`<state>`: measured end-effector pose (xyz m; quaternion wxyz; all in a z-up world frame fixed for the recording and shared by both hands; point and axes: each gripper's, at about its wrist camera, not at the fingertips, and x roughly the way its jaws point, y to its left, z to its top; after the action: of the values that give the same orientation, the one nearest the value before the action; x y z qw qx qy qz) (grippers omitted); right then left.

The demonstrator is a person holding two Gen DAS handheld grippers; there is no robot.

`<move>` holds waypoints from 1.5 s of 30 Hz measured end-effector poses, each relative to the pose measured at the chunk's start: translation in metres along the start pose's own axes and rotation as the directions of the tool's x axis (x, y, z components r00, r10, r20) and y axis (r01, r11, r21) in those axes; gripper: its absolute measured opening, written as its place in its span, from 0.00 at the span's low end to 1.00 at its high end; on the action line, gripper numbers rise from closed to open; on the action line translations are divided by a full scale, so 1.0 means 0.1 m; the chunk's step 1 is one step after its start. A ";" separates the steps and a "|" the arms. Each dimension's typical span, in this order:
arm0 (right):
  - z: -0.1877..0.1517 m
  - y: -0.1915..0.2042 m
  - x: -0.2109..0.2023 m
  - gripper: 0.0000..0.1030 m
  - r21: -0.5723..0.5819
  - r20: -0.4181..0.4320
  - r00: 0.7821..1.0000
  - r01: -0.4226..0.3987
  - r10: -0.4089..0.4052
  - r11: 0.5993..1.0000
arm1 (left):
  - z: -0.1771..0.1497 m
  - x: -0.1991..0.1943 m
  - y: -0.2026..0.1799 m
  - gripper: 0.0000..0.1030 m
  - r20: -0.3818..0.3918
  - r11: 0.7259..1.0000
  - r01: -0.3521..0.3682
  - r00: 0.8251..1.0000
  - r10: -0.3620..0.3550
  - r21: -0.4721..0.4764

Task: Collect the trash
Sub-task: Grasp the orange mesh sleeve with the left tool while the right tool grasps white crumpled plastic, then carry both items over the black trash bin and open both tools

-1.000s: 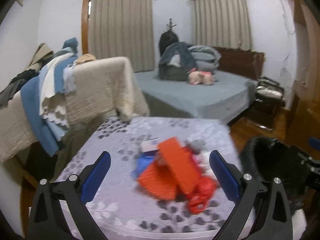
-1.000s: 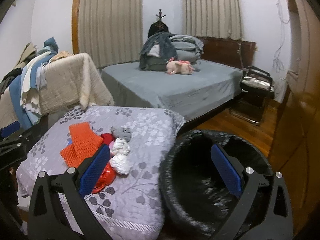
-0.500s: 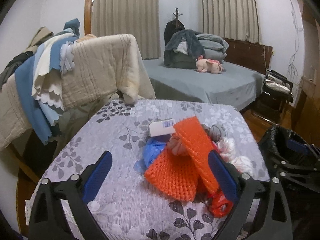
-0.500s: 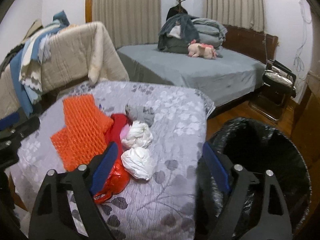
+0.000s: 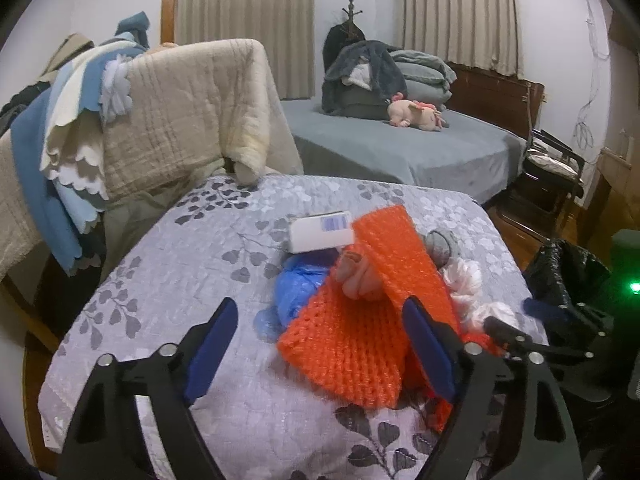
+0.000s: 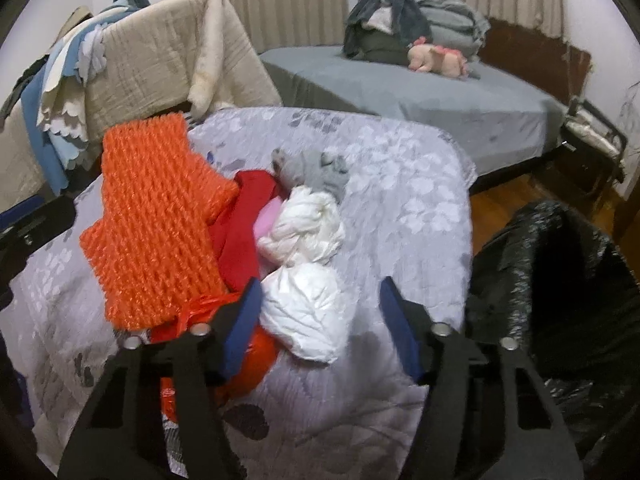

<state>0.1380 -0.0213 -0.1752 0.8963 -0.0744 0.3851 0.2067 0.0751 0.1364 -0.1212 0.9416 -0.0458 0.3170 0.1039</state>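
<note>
A pile of trash lies on the table's grey leaf-print cloth (image 5: 192, 256). It holds an orange foam net (image 5: 396, 248), a blue plastic bag (image 5: 296, 284), a white box (image 5: 320, 230) and a grey wad (image 6: 320, 168). My left gripper (image 5: 320, 346) hangs low over the near end of the net, its jaws closing, the net between them but not pinched. My right gripper (image 6: 322, 332) is closing around a crumpled white bag (image 6: 308, 308); its left pad is at the bag's edge and its right pad stands apart. A bin lined with a black bag (image 6: 560, 280) stands right of the table.
A second white wad (image 6: 308, 224) and red plastic (image 6: 240, 232) sit in the pile. Quilts and blue cloths hang over a rack (image 5: 180, 108) behind the table on the left. Beyond are a grey bed (image 5: 400, 152) and a dark chair (image 5: 556, 168) on the wooden floor.
Both grippers came down and nearer to the pile. The right view swung from the bin to the white bag. Both pairs of jaws narrowed, the right pair more.
</note>
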 end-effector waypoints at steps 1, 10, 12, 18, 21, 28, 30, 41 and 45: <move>0.00 0.00 0.01 0.41 -0.002 -0.004 1.000 -0.018 0.018 1.000 | 0.00 0.01 -0.02 0.75 -0.005 1.000 0.011 1.000 -0.011 0.003; 0.06 -0.06 -0.14 0.30 0.012 0.017 0.999 -0.052 0.051 0.999 | 0.03 0.09 -0.24 0.61 -0.033 0.996 0.087 0.996 -0.086 0.030; 0.08 -0.11 -0.18 0.30 0.018 0.028 0.999 -0.045 0.045 0.999 | 0.03 0.12 -0.29 0.57 -0.043 0.994 0.100 0.994 -0.099 0.036; 0.13 -0.17 -0.27 0.30 0.012 0.049 0.999 -0.024 0.023 1.000 | 0.03 0.27 -0.42 0.31 -0.087 0.989 0.139 0.987 -0.135 0.045; 0.12 -0.19 -0.31 0.30 0.006 0.056 0.998 -0.021 0.021 1.000 | 0.04 0.30 -0.45 0.19 -0.098 0.987 0.156 0.984 -0.152 0.038; 0.15 -0.23 -0.47 0.31 0.025 0.083 0.996 -0.032 0.030 0.999 | 0.13 0.08 -0.46 0.12 -0.034 0.987 0.155 0.988 -0.153 0.043; 0.18 -0.24 -0.54 0.31 0.030 0.101 0.994 -0.035 0.032 0.999 | 0.17 0.00 -0.46 0.12 -0.009 0.987 0.157 0.988 -0.157 0.038; 0.32 -0.41 -1.03 0.31 0.059 0.197 0.980 -0.003 -0.009 0.998 | 0.44 -0.31 -0.75 0.12 0.052 0.971 0.219 0.973 -0.224 0.096; 0.29 -0.57 -1.17 0.31 0.086 0.209 0.977 0.030 -0.047 0.996 | 0.42 -0.32 -0.93 0.12 0.037 0.960 0.254 0.965 -0.259 0.116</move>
<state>0.1094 -0.1012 -0.0717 0.9383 -0.0224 0.2944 0.1800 0.0962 0.0470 -0.0667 0.9561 -0.0317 0.2891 -0.0356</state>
